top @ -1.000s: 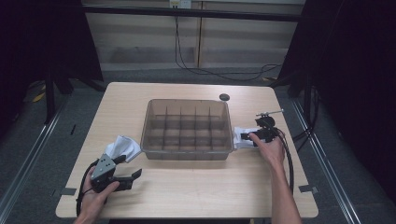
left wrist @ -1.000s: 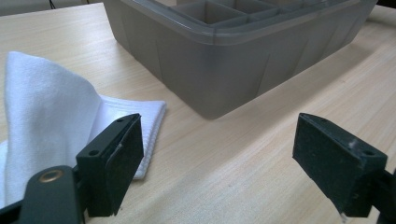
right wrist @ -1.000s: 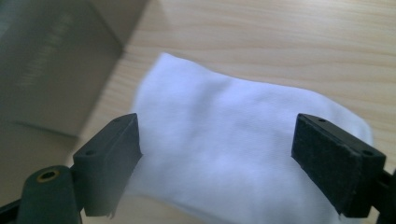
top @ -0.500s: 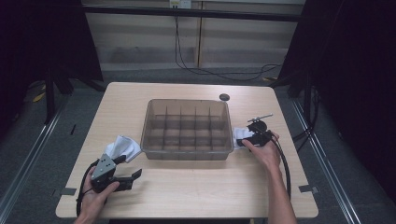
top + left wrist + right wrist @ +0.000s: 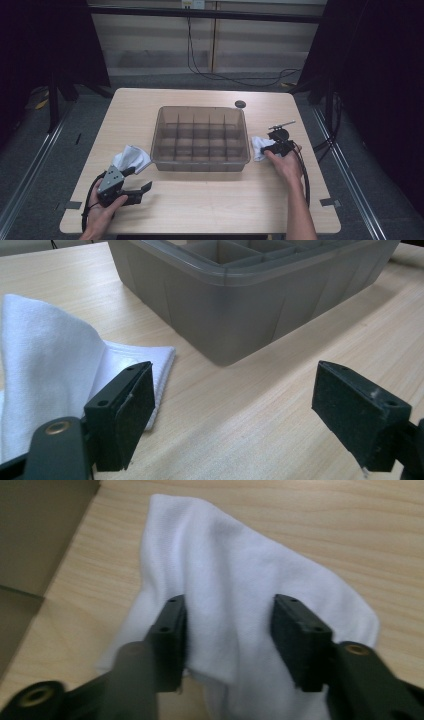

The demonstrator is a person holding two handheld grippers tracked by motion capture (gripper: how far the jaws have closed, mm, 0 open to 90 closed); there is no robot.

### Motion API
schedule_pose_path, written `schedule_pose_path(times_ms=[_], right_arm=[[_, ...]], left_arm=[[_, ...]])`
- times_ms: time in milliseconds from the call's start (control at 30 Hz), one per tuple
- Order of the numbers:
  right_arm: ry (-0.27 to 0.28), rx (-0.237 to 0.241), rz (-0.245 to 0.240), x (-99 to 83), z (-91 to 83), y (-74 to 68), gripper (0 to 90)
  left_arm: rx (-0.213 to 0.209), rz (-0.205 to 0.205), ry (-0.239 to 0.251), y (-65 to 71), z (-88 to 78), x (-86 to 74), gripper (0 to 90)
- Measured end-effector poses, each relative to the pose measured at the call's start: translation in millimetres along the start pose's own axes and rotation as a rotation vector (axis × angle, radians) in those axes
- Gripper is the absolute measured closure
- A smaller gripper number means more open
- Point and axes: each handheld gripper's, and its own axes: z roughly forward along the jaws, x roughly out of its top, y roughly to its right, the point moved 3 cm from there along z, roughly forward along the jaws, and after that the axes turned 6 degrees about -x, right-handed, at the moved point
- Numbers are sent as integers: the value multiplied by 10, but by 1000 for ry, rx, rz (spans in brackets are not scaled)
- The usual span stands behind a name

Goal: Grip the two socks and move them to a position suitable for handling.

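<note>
The right gripper is lowered onto a white cloth lying on the table just right of the grey divided bin. Its jaws have just been closing, and a raised fold of the cloth is seen between the fingers; whether the pads already press on it cannot be told. The left gripper is held released above bare wood, a second white cloth lying beside its left finger, the bin ahead of the fingertips.

Bare forearms, black gripper, grey plate, black cable
</note>
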Motion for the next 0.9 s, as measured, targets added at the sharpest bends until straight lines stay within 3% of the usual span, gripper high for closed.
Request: schedule_pose_path(times_ms=[267,633,700,833,900], right_arm=[[-13,2,1,6,-19,10,761],[-15,34,12,-35,-76,30,797],[6,60,46,-50,-111,62,800],[12,60,72,-49,-134,88,800],[33,93,106,-41,-164,96,800]], left_arm=[[-4,-3,0,0,5,1,171],[-11,5,-3,6,4,2,169],[-9,3,-3,3,7,3,169],[-13,2,-2,4,7,3,169],[-15,3,-5,5,7,2,169]])
